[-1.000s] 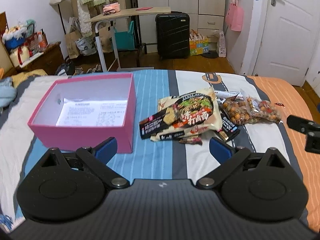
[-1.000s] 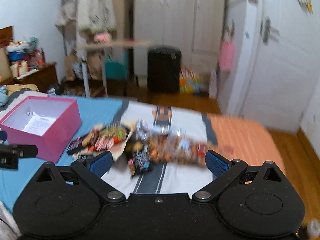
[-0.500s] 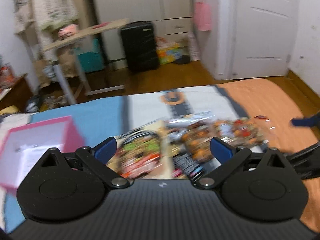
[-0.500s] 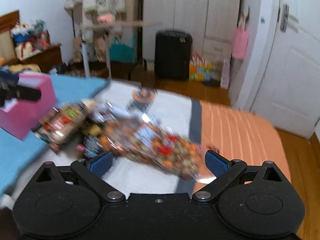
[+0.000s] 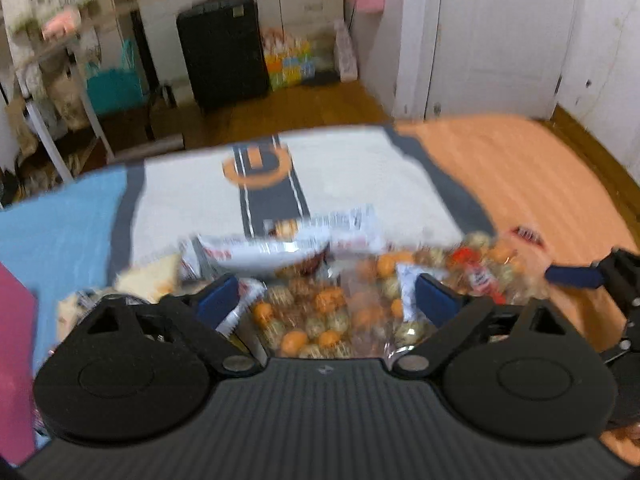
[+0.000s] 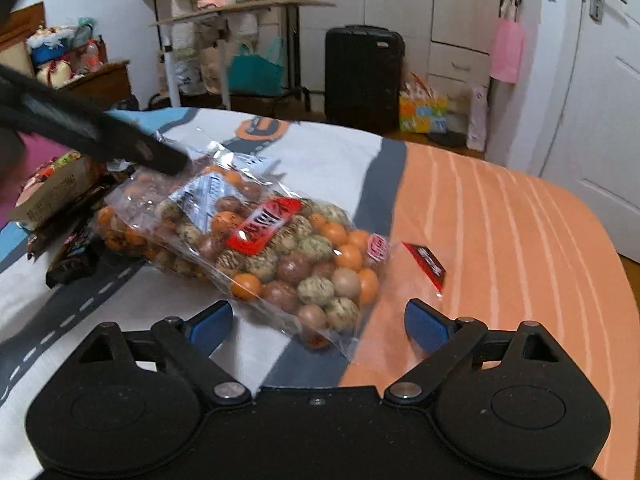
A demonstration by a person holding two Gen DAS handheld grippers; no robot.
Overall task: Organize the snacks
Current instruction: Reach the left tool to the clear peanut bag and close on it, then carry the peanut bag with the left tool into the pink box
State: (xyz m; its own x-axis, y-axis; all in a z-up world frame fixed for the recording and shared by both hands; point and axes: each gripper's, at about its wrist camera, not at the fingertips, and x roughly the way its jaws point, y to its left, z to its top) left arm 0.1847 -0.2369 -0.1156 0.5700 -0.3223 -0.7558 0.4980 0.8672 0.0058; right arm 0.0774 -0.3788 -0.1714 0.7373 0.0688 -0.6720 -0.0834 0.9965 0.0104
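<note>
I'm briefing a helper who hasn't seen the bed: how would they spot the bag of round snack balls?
On the bed cover, where the white panel meets the orange one, lies a clear plastic bag of orange, brown and speckled balls with a red label. Unlike the flat printed packets beside it, it is see-through and lumpy.

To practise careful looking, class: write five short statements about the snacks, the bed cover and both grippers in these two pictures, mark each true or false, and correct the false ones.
1. The clear bag of round snacks lies on the bed cover. True.
2. The right gripper is clamped on that bag. False: its jaws stand open.
3. A small red wrapper lies apart, on the orange part. True.
4. The suitcase is red. False: black.
5. The left gripper holds a bottle. False: its jaws are closing with the bag between them.
</note>
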